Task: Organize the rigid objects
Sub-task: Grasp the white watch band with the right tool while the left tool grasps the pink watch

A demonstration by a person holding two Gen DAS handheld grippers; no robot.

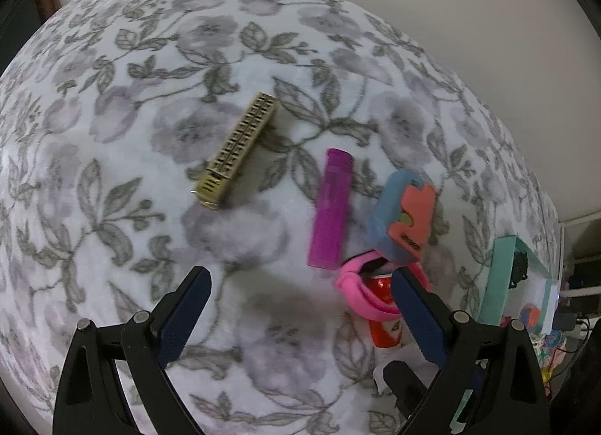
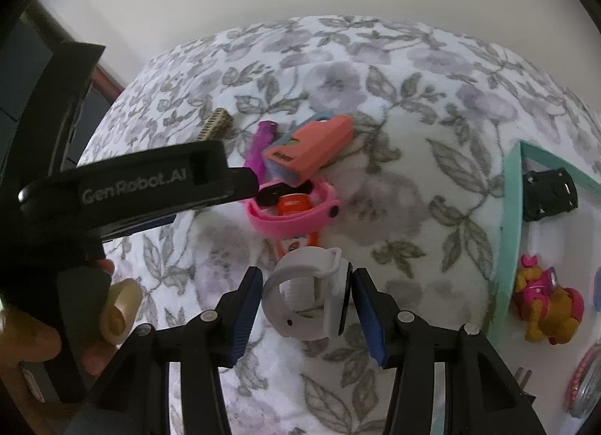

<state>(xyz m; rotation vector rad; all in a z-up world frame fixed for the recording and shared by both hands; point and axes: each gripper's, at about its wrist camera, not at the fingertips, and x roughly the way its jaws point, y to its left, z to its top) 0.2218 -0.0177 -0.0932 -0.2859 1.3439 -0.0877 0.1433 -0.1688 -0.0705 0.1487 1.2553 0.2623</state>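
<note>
While the left tool (image 1: 300, 307) stands open beside the pink band (image 2: 296, 215), the right tool (image 2: 306, 307) clamps the white watch (image 2: 308, 296), at six o'clock from that band on the floral surface (image 2: 432, 209).

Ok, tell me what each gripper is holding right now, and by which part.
The right gripper grips the white smartwatch, pads on the strap loop on one side and the watch body on the other. The left gripper is open and holds nothing.
</note>
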